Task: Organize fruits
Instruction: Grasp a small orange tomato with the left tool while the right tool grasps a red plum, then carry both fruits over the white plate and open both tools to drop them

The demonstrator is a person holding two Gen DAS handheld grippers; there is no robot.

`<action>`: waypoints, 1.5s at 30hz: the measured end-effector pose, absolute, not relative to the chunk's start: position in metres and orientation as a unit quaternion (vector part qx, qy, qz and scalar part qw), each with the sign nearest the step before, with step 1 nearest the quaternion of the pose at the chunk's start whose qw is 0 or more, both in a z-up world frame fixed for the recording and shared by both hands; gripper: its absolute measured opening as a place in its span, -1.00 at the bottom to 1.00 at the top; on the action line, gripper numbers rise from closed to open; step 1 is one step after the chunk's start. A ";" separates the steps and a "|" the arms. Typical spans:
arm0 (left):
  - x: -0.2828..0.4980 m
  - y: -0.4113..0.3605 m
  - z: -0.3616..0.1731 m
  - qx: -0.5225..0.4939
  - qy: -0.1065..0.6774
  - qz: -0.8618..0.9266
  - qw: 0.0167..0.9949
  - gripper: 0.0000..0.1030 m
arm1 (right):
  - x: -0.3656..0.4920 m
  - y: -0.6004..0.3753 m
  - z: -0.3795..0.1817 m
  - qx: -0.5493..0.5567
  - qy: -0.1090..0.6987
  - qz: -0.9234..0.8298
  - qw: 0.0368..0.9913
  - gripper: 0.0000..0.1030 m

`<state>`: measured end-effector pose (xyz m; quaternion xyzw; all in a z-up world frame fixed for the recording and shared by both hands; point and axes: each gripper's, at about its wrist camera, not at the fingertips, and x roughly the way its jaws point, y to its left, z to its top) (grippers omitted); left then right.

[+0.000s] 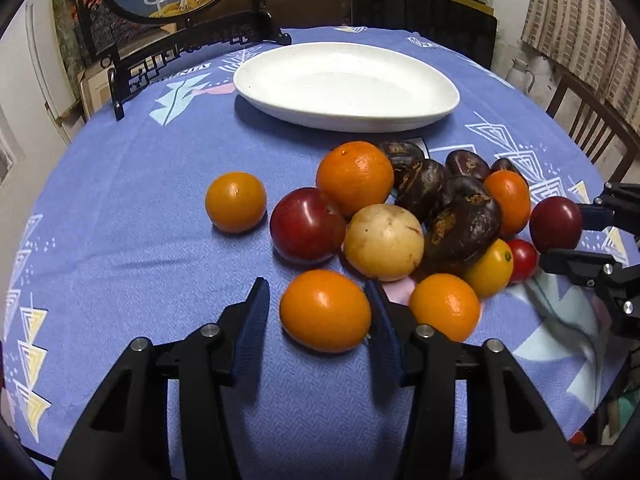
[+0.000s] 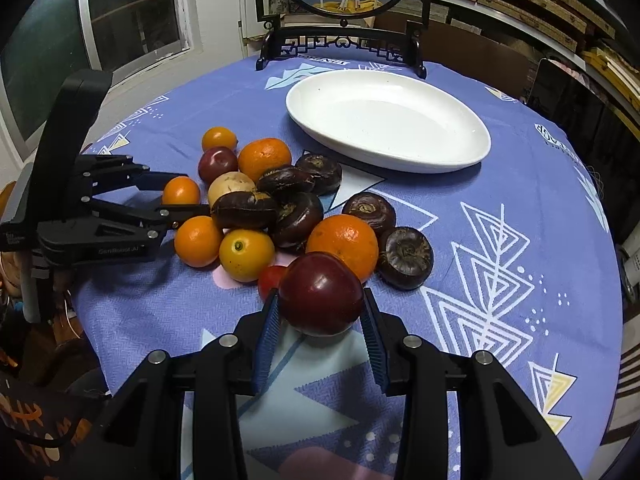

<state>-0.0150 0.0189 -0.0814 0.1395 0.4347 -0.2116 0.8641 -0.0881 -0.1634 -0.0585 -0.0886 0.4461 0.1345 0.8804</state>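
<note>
A dark red plum at the worktop's near edge is bracketed by the right claw; whether it's clamped can't be told. Smooth, slippery, bruisable, so it's best pinched gently across the middle. The left claw is spread around an orange.

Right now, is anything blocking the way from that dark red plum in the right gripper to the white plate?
Yes. The right gripper brackets the dark red plum, and on the table between it and the white plate lie an orange and dark water chestnuts. Lifting over them looks clear.
</note>
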 end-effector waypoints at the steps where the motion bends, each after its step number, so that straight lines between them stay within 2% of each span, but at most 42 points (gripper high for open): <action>1: -0.016 0.020 -0.082 0.140 0.434 -0.207 0.865 0.10 | -0.089 -0.163 -0.059 -0.090 0.446 0.136 0.880 -0.23; 2: -0.015 0.021 -0.082 0.139 0.434 -0.200 0.867 0.18 | -0.089 -0.164 -0.059 -0.091 0.445 0.137 0.880 -0.23; 4: -0.015 0.022 -0.083 0.136 0.435 -0.199 0.867 0.16 | -0.089 -0.164 -0.059 -0.090 0.445 0.136 0.881 -0.23; 6: -0.016 0.020 -0.083 0.138 0.436 -0.200 0.867 -0.15 | -0.089 -0.165 -0.059 -0.086 0.445 0.136 0.881 -0.23; 7: -0.016 0.019 -0.082 0.139 0.437 -0.198 0.866 -0.21 | -0.089 -0.166 -0.060 -0.084 0.446 0.135 0.881 -0.23; 29: -0.027 -0.002 -0.044 0.196 0.376 -0.187 0.886 -0.21 | -0.085 -0.173 -0.050 -0.068 0.441 0.156 0.882 -0.23; 37: 0.030 -0.041 0.001 0.189 0.336 -0.191 0.903 -0.21 | -0.030 -0.189 -0.002 -0.075 0.377 0.129 0.914 -0.22; 45: 0.102 -0.071 -0.009 0.168 0.365 -0.164 0.901 -0.21 | 0.047 -0.208 0.002 -0.030 0.371 0.110 0.922 -0.22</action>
